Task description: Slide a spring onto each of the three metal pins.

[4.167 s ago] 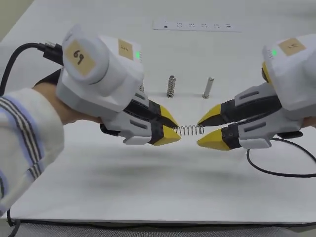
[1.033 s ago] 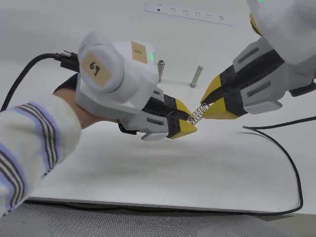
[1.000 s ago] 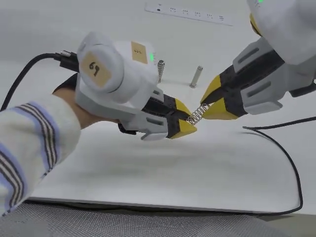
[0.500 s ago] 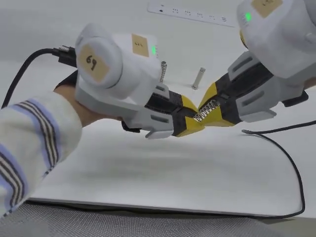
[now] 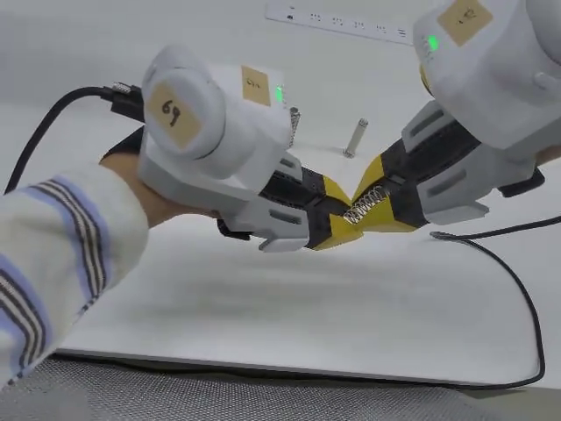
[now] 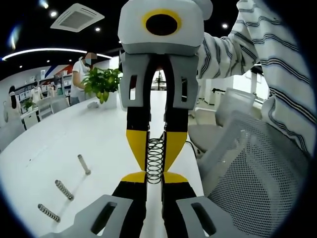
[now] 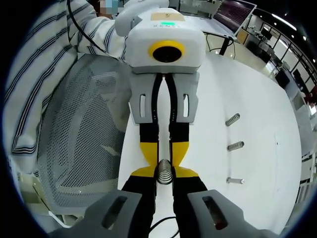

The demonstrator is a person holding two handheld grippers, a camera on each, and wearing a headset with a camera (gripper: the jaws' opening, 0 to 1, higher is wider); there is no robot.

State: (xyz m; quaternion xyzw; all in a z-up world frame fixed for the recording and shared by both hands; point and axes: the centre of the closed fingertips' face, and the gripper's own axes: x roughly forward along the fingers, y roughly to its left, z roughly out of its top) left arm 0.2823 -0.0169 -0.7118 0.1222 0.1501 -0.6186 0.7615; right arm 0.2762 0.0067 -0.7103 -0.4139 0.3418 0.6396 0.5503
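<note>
Head view: the two tools meet nose to nose above the white table (image 5: 263,324). The loose spring (image 5: 366,204) bridges them. Its lower end is pinched in the yellow tips of the left tool (image 5: 340,230), and the rest slants up between the jaws of the right tool (image 5: 379,203), which sit snug along its coils. Further back on the table there's a bare pin (image 5: 357,139) standing upright, and to its left a sprung pin (image 5: 293,127) partly hidden behind the left tool.

Left gripper view: the left tool (image 6: 154,178) has its jaws nearly together, gripping the near end of the spring (image 6: 155,159). The right tool (image 6: 156,148) comes in from the top. Its jaws are narrowed to the spring's width and touch it on both sides. Off to the left the bare pin (image 6: 83,164) sits beside two pins wearing springs (image 6: 64,190).

Right gripper view: you're looking down the spring (image 7: 165,172) end-on, a little ring clamped between the tips of the right tool (image 7: 165,173). The left tool (image 7: 165,151) meets it from above. All three pins (image 7: 235,146) are lined up well off to the right.
</note>
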